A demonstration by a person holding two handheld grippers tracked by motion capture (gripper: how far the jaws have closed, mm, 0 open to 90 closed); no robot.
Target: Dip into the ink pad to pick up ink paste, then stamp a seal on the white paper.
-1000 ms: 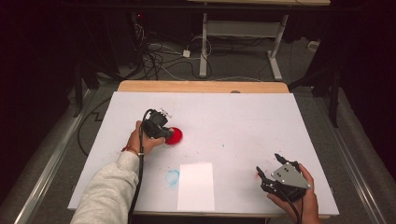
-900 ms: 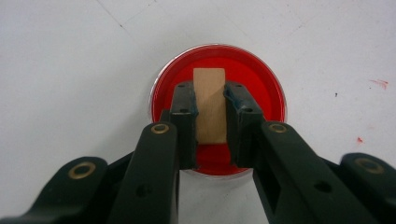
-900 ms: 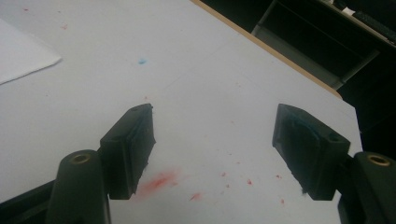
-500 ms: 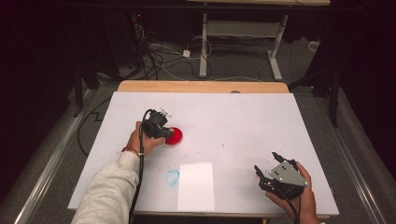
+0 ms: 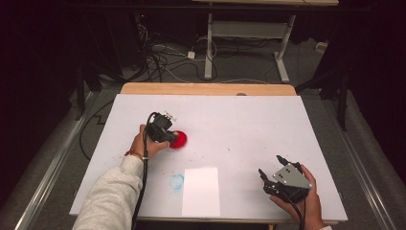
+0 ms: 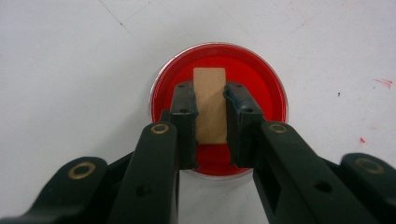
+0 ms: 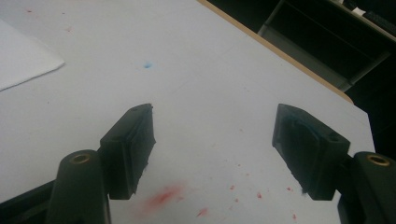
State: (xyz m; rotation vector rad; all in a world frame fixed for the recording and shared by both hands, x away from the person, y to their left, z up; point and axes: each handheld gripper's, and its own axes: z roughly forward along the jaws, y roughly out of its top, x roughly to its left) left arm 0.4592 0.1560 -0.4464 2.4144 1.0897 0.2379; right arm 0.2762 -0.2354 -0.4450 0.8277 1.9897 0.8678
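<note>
- Left gripper view: my left gripper is clamped on a tan, flat rectangular block, standing upright in a shallow round dish filled with glossy red.
- High view: I see that dish left of the bench centre, white paper sheet nearer me.
- Right gripper view: my right gripper is wide open, empty, over red-speckled bench.

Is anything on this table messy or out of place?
Yes, the table is stained. A blue smudge sits just left of the white paper, and red smears and specks lie by the right gripper. The red paint in the dish itself looks contained.
</note>
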